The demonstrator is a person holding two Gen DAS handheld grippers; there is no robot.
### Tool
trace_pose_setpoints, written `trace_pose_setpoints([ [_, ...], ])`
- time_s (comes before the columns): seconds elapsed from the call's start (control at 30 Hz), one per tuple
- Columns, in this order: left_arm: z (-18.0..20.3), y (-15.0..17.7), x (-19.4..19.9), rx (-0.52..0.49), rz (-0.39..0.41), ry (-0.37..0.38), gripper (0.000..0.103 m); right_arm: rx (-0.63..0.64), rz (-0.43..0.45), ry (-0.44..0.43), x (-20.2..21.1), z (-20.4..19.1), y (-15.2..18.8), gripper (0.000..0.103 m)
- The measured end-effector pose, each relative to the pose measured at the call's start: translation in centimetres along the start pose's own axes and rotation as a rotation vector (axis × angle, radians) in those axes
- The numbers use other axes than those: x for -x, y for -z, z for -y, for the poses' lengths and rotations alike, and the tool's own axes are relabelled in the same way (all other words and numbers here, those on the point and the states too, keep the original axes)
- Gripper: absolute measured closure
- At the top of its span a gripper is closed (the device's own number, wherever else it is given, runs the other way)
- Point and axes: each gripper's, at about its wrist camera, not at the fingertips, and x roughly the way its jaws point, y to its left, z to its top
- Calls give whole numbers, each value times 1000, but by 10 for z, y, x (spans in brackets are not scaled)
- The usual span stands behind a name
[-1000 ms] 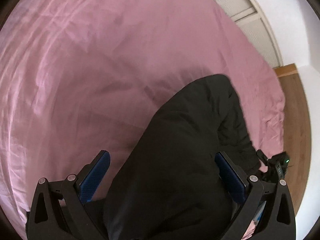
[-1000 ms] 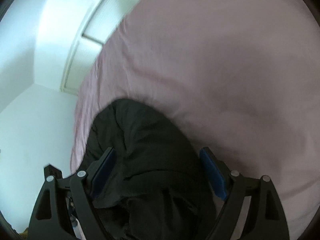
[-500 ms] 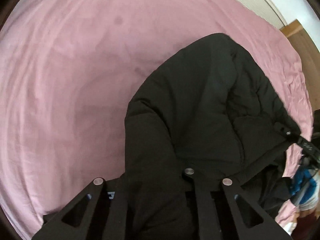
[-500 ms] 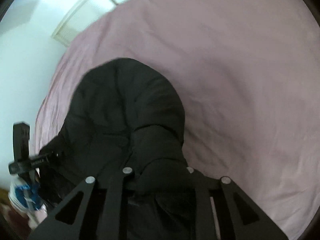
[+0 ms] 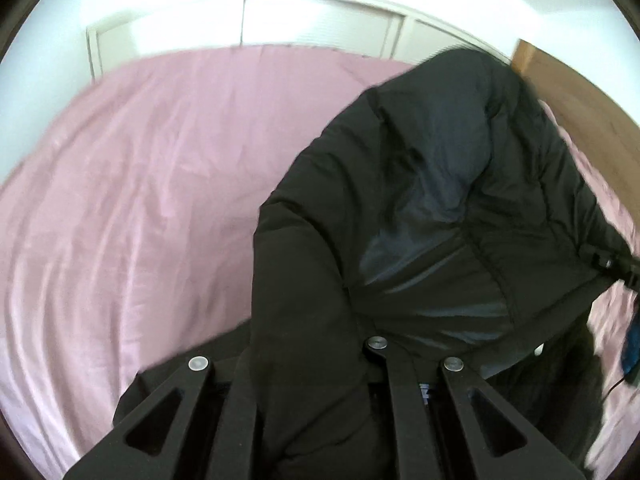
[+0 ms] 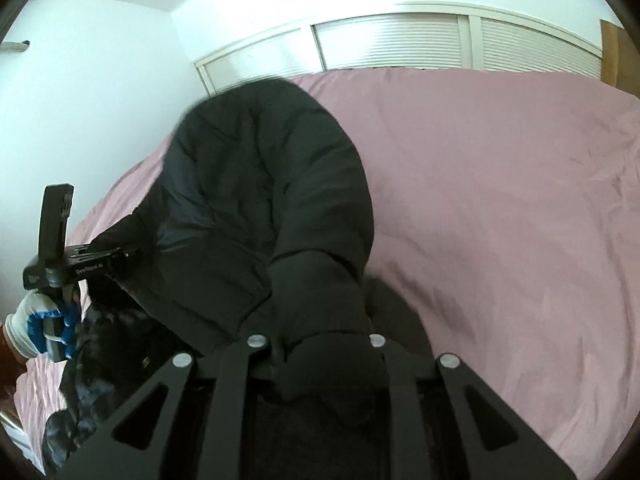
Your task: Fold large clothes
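Black padded nylon jacket [image 5: 432,216] hangs bulky, soft, slippery over the pink bedsheet [image 5: 140,184]; left gripper [image 5: 320,368] and right gripper [image 6: 316,344] both clench its near edge, best held at seams.

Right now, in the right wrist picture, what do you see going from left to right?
Gloved hand holding the other hand-held gripper → black jacket → pink bedsheet.
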Motion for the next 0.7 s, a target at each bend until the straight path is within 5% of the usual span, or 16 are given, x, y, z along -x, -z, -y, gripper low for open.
trace_pose_setpoints([
  [0.33, 32, 105, 47, -99, 36, 18, 90, -185, -46, -11, 14, 13, 113, 87],
  [0.7, 19, 134, 59, -41, 10, 69, 84, -250, -26, -27, 32, 7, 121, 87],
])
